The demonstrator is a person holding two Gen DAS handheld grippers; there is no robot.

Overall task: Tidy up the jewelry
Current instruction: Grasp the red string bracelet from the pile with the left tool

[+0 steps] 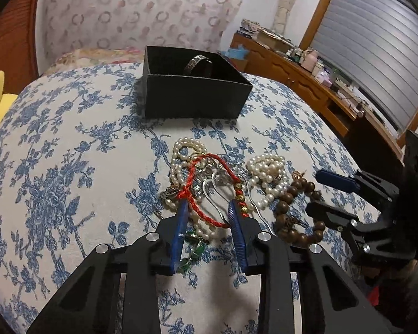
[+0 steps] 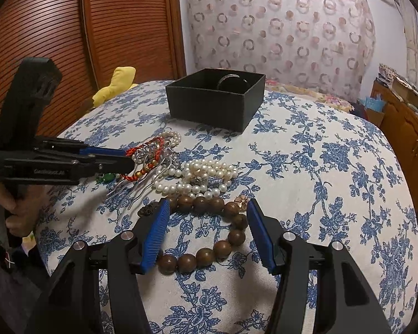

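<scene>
A red cord bracelet (image 1: pixel 206 218) with gold beads lies on a tangle of pearls (image 1: pixel 181 150), silver hair pins (image 1: pixel 214 189) and a green piece (image 1: pixel 192 250). My left gripper (image 1: pixel 208 204) is shut on this bracelet, one blue pad against each side; the right wrist view shows the left gripper (image 2: pixel 128 160) low over the pile. My right gripper (image 2: pixel 208 202) stands open astride a brown wooden bead bracelet (image 2: pixel 206 253), just in front of a second pearl heap (image 2: pixel 203 175). Beyond them stands an open black box (image 1: pixel 192 97) with a dark bangle (image 1: pixel 197 64) inside.
Everything rests on a rounded surface under blue floral cloth (image 1: pixel 55 167). A person's hand (image 2: pixel 16 214) holds the left gripper's handle. A yellow cloth (image 2: pixel 117 83) lies at the far left edge. A cluttered wooden desk (image 1: pixel 306 78) runs along the right.
</scene>
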